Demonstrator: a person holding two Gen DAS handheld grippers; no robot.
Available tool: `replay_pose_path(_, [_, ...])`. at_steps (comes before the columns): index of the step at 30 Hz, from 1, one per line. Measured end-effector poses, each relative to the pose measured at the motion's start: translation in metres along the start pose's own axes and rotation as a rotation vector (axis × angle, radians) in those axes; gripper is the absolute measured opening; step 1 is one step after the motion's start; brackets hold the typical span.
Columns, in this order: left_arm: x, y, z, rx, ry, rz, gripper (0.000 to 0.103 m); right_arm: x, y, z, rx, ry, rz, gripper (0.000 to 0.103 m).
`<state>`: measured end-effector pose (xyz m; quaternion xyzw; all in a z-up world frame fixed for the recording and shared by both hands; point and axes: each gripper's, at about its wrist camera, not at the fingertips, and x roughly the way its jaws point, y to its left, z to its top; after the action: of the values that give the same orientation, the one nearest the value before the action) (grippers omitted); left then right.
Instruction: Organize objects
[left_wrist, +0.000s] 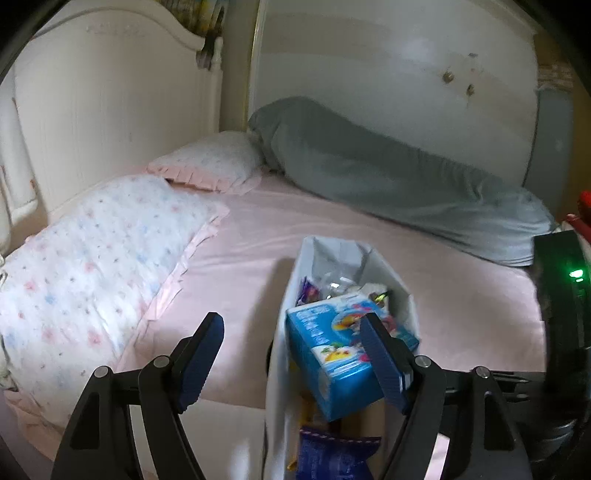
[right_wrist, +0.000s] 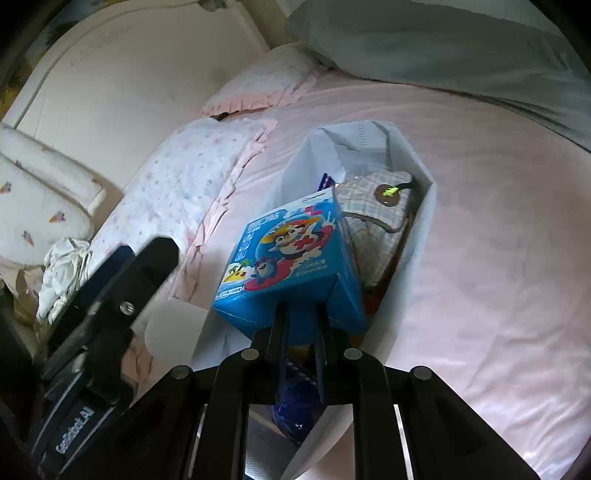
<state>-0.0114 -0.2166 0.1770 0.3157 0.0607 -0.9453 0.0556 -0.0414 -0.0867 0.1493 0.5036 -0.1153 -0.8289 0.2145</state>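
1. Over the pink bed sheet, I am holding my right gripper narrowed onto the near end of the blue carton, with the box tilting above the open white fabric bin.
2. At my other side, I am keeping the left gripper spread wide and gripping nothing; one of its fingers is standing in front of the blue carton in that view, and I cannot tell whether it is touching.
3. I am judging the carton to be light and fairly stiff: a thin cardboard box with printed, glossy-looking faces that could be sliding between smooth pads.
4. I am pinching only a narrow part at its lower end, so the long body is acting as a lever; I am reckoning a grip nearer the middle, across two flat faces, would be steadier.
5. I am expecting the walls to be denting if squeezed hard, so moderate pressure seems right.
6. Inside the bin, the checked fabric pouch is already lying at the far end and the dark blue packet at the near end, leaving soft, uneven footing.
7. I am treating the bin's walls as floppy, so the carton's corner may be catching and folding the rim.
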Motion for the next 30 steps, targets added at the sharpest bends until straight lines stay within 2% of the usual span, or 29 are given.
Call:
replay_pose_path(3, [0.005, -0.002, 0.0, 0.022, -0.008, 0.038, 0.075, -0.001, 0.0, 0.0, 0.004, -0.024, -0.006, 0.014])
replay_pose_path(6, [0.013, 0.001, 0.001, -0.002, 0.037, 0.031, 0.075, -0.006, 0.004, 0.0, -0.015, -0.034, 0.01, 0.016])
replay_pose_path(8, [0.018, 0.004, 0.001, -0.014, 0.083, 0.022, 0.075, -0.008, 0.0, 0.001, 0.01, 0.012, 0.097, 0.022])
replay_pose_path(10, [0.018, 0.011, 0.0, -0.018, 0.105, 0.008, 0.075, -0.003, -0.005, 0.002, 0.062, 0.113, 0.222, 0.026])
replay_pose_path(12, [0.021, 0.01, -0.002, -0.012, 0.127, 0.002, 0.075, -0.007, -0.011, 0.001, 0.1, 0.1, 0.257, 0.026])
replay_pose_path(14, [0.022, 0.005, -0.003, 0.005, 0.141, -0.003, 0.075, -0.013, -0.012, 0.004, 0.086, 0.045, 0.169, 0.026])
replay_pose_path(17, [0.025, -0.003, -0.005, 0.038, 0.151, -0.007, 0.075, -0.023, 0.0, 0.005, -0.057, -0.063, -0.096, 0.027])
replay_pose_path(18, [0.026, -0.006, -0.006, 0.045, 0.154, 0.001, 0.075, -0.023, 0.004, 0.004, -0.099, -0.093, -0.155, 0.027])
replay_pose_path(19, [0.027, -0.007, -0.007, 0.049, 0.152, 0.017, 0.075, -0.022, 0.005, 0.004, -0.113, -0.113, -0.176, 0.027])
replay_pose_path(21, [0.029, -0.007, -0.007, 0.042, 0.146, 0.029, 0.075, -0.022, 0.002, 0.006, -0.101, -0.137, -0.172, 0.027])
replay_pose_path(26, [0.03, -0.002, -0.004, -0.003, 0.157, -0.002, 0.075, -0.02, -0.013, 0.013, -0.017, -0.13, -0.069, 0.027])
replay_pose_path(30, [0.026, -0.006, -0.005, 0.026, 0.146, 0.004, 0.075, -0.015, -0.008, 0.014, -0.005, -0.142, -0.066, 0.027])
